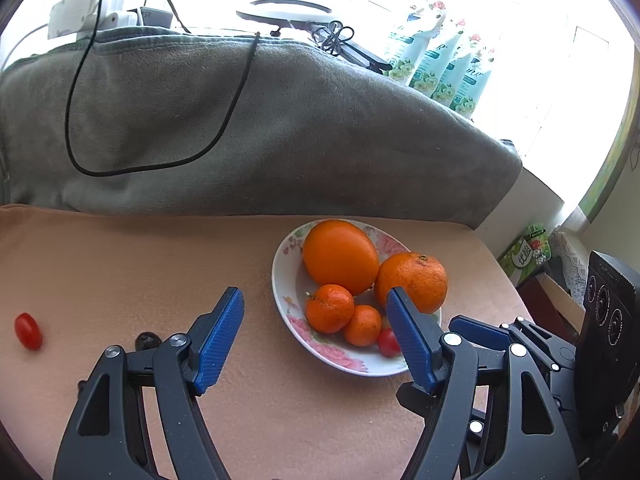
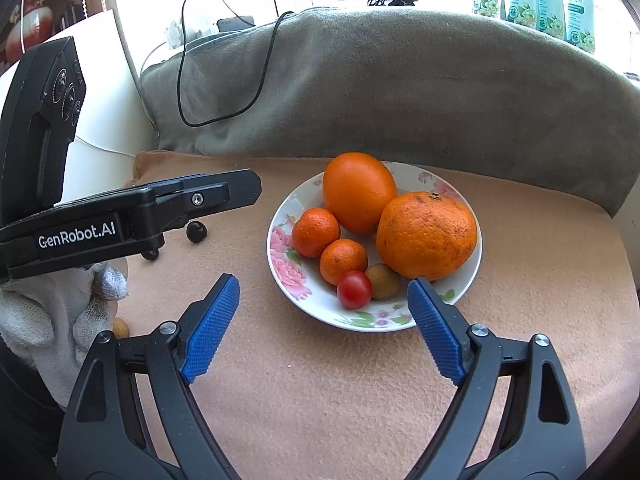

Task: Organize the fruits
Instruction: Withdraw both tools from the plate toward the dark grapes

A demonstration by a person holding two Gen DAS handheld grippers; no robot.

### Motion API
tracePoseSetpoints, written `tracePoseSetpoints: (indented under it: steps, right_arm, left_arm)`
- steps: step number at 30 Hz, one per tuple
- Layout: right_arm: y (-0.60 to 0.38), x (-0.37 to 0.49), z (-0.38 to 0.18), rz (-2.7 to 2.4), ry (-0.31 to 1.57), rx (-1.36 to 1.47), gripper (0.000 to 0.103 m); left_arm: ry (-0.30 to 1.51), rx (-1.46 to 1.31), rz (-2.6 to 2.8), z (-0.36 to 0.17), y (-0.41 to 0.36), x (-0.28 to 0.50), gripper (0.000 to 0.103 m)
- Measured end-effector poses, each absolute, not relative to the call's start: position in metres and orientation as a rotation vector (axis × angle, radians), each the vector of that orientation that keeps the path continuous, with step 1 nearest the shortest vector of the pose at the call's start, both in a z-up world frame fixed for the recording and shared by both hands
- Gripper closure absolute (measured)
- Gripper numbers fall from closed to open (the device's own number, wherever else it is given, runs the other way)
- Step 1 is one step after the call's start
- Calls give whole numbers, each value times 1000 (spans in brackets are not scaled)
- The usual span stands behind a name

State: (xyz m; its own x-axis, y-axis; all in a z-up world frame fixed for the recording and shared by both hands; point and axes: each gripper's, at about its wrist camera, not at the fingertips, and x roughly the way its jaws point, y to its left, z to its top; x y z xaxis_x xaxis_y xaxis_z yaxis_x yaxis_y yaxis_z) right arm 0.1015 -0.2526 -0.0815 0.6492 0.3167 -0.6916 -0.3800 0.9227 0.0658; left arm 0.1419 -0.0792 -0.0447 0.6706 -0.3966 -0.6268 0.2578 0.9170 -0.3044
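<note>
While both tools hover low over the peach-coloured cloth (image 2: 360, 400), spread wide and holding nothing: left gripper (image 1: 316, 336) with blue ribbed pads (image 1: 220, 340) apart, right gripper (image 2: 320, 328) likewise gaping, bare cloth and the plate's near rim between its fingertips.

Sitting mid-cloth, a flowered plate (image 2: 284, 264), loaded with fruit. At the back, a smooth big orange (image 2: 358, 192); beside it and touching, a rougher big orange (image 2: 428, 236) with a stem scar on top. Nearer the left rim, two small mandarins (image 2: 316, 232) side by side (the second (image 2: 343, 261) a little closer to the camera). At the front, a cherry tomato (image 2: 354, 289) pressed against a small brownish-yellow fruit (image 2: 383, 276).

Off the plate, well to the left in the left wrist view, another cherry tomato (image 1: 28, 331) lying alone on the cloth. Two dark round fruits (image 2: 196, 231) near the left gripper's arm, one partly hidden beneath it. Also a small yellowish fruit (image 2: 121, 327) peeking out by a white-gloved hand (image 2: 52, 320) gripping the left tool.

Behind the cloth, a grey blanket (image 1: 280, 132) with a black cable (image 1: 76, 120) looped across it, and pale green packs (image 1: 440, 64) against the bright window.
</note>
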Motion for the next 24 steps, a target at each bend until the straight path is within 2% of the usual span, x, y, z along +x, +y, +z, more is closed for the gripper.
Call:
tracePoseSetpoints:
  steps: [24]
  right_arm:
    - [-242,85,-73,433,775,-64,13]
  left_arm:
    - [705,-218,-313,-32,-45,111,29]
